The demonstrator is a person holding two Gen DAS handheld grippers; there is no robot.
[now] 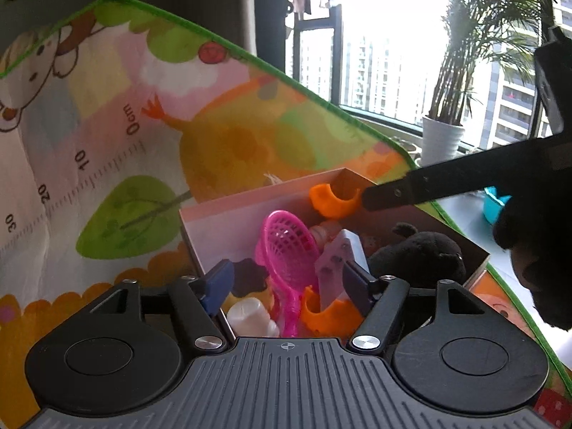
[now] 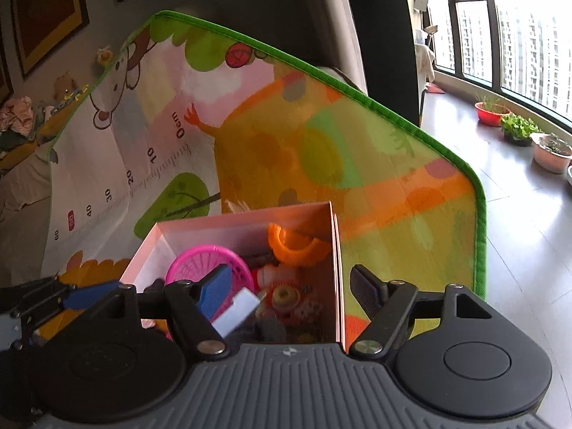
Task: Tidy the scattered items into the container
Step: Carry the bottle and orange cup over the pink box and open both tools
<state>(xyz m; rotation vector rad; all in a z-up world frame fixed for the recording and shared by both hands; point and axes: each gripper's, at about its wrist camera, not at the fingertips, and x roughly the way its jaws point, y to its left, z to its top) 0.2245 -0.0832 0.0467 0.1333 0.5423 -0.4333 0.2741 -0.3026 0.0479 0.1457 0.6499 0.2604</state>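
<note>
Left wrist view: we see left gripper [image 1: 286, 280] spread wide over pink box [image 1: 228, 211] on play mat [image 1: 107, 136], holding nothing. Box contains pink net scoop [image 1: 291, 246], orange cup [image 1: 330, 202], black plush [image 1: 422, 250]. Right gripper [image 2: 291, 287] also wide, empty, straddling box's right wall.

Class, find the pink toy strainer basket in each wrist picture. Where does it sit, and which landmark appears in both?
Left wrist view: pink strainer basket stands tilted at centre, inside the box.
Right wrist view: it lies left of centre in the box, partly behind a blue finger.
Shared landmark: the orange cup at the box's far end.
</note>
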